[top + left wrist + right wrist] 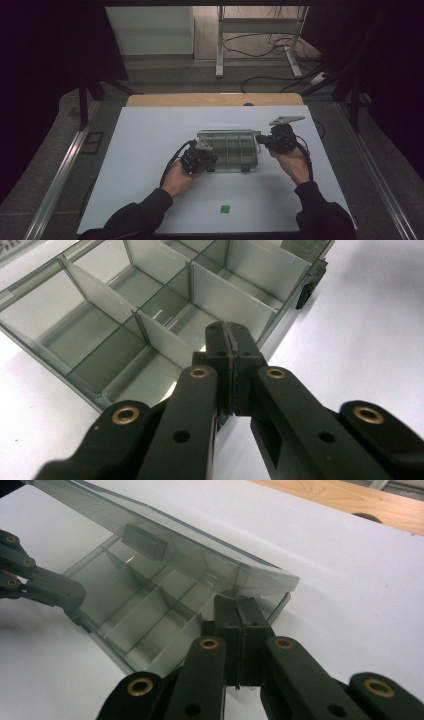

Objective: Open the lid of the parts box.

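**A:** Going camera by camera. High view: the clear smoky-grey plastic compartment box (pixel 229 149) sits mid-table on the white table top (pixel 150 150), long axis running left to right across it. The left gripper (pixel 200 161) is at the box's near-left corner, the right gripper (pixel 270 141) at its right short end. So each hand has its own end, neither one is really nearer. There's also a small green square block (pixel 225 209) lying well apart, close to the person's edge.

**B:** And the jaws? Pinching anything?

**A:** Left gripper view: the left gripper (pixel 231 340) is clenched, pads pressed flat together with nothing between them, tips right at the box's (pixel 150 320) front wall. The dividers and open, empty compartments lie straight ahead of it.

**B:** Right side the same?

**A:** Right gripper view: the right gripper (pixel 241 611) is clamped tight too, tips at the box's (pixel 165 595) end corner, just under the tilted transparent hinged lid (pixel 200 545), which hangs partly raised. Can't tell if the tips actually touch the plastic. My guess is the lid is what moves next, and it lies up and ahead of the right jaws.
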Action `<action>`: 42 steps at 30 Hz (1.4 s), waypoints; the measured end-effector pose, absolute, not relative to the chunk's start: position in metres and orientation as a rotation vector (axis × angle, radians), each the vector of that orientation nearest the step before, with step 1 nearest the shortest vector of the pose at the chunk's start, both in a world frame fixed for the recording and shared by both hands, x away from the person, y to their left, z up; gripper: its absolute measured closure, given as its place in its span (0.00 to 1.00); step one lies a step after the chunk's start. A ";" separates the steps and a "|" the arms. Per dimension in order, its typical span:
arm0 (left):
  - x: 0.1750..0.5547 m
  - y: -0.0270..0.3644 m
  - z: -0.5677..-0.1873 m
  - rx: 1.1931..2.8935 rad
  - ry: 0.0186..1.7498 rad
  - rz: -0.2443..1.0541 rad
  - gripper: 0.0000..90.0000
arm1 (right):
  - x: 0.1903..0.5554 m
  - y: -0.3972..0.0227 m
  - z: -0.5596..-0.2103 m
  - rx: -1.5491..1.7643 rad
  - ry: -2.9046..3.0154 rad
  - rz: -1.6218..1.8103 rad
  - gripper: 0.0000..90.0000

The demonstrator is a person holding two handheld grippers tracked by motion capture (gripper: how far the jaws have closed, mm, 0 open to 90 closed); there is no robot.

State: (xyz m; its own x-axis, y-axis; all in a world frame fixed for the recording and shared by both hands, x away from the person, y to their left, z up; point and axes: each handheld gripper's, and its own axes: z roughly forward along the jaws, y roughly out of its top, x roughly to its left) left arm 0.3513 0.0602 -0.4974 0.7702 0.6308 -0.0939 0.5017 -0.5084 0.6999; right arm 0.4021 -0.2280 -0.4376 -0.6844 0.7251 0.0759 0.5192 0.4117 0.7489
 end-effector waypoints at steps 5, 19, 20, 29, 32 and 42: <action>0.351 0.058 -0.498 2.224 0.826 0.227 0.99 | 0.406 -0.226 -0.438 1.084 2.407 1.138 1.00; 0.351 0.061 -0.500 2.209 0.813 0.217 0.99 | 0.418 -0.224 -0.440 1.105 2.397 1.150 1.00; 0.352 0.061 -0.501 2.209 0.813 0.216 0.99 | 0.420 -0.224 -0.440 1.105 2.394 1.149 1.00; 0.351 0.060 -0.501 2.209 0.808 0.215 0.99 | 0.430 -0.224 -0.445 1.124 2.383 1.162 1.00; 0.351 0.060 -0.501 2.211 0.807 0.216 0.99 | 0.433 -0.225 -0.446 1.129 2.376 1.171 1.00; 0.351 0.060 -0.500 2.217 0.810 0.222 0.99 | 0.441 -0.221 -0.448 1.136 2.358 1.170 1.00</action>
